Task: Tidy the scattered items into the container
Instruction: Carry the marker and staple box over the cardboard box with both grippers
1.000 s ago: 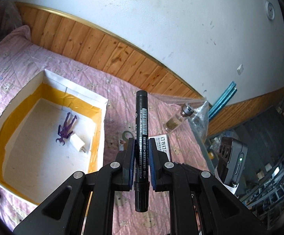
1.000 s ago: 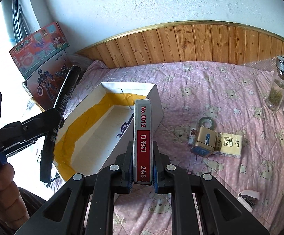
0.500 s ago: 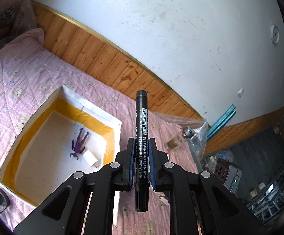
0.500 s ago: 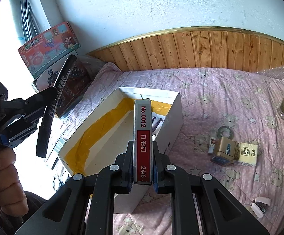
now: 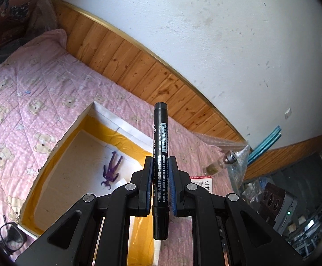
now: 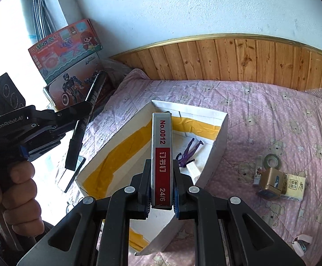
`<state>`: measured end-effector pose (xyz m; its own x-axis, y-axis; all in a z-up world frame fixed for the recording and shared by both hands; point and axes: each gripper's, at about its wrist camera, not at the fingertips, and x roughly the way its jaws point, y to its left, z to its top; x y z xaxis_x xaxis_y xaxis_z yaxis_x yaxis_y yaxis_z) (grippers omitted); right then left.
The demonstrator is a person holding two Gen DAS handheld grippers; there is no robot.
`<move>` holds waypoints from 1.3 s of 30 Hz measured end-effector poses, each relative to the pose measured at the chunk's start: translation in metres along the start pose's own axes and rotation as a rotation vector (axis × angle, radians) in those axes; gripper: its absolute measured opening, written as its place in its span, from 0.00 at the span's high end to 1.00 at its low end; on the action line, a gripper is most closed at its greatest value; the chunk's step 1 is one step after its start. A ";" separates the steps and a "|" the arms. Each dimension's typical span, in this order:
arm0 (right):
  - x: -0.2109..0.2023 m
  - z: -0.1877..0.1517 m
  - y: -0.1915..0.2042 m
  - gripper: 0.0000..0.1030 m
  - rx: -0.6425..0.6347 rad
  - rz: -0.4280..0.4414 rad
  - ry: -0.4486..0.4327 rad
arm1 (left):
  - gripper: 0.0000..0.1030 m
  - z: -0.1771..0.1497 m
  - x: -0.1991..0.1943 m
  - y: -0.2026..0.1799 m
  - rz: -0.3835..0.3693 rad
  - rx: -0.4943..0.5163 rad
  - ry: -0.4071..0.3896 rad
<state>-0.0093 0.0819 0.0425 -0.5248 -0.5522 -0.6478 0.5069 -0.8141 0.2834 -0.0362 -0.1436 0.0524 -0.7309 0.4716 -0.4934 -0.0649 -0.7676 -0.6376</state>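
Gripping a black marker point(image 5: 160, 155) upright, the left claw point(image 5: 160, 177) is clamped on its barrel, while the right claw point(image 6: 162, 181) is clamped on a staple box point(image 6: 162, 153) marked "No.0012" and "24/6"; both hang above the open white box point(image 6: 218, 137) with yellow tape inside. This box sits on a bed point(image 6: 260, 110) covered by a pink bear-print quilt, beside wood panelling under a white wall. A purple figure point(image 5: 111, 169) lies inside the box; a tape roll point(image 6: 271, 160) and small cartons point(image 6: 280, 185) lie well apart on the quilt.

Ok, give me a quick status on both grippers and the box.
Left gripper shut on black marker. Right gripper shut on staple box. White box holds purple figure. Nothing blocking.
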 end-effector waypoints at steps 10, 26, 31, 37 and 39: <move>0.028 0.017 0.004 0.84 -0.015 0.016 0.056 | 0.87 0.003 0.028 0.013 0.091 0.003 0.064; 0.064 0.038 0.008 0.84 -0.004 0.055 0.134 | 0.87 0.002 0.061 0.041 0.253 0.016 0.163; 0.078 0.041 0.009 0.84 0.014 0.066 0.161 | 0.87 -0.001 0.068 0.040 0.303 0.066 0.177; 0.095 0.046 0.012 0.84 0.033 0.067 0.202 | 0.87 0.000 0.071 0.041 0.326 0.090 0.185; 0.099 0.048 0.012 0.84 0.041 0.065 0.211 | 0.87 0.001 0.071 0.043 0.331 0.089 0.187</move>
<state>-0.0881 0.0090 0.0153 -0.3352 -0.5573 -0.7596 0.5041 -0.7873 0.3551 -0.0919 -0.1436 -0.0099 -0.5866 0.2570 -0.7680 0.0885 -0.9223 -0.3762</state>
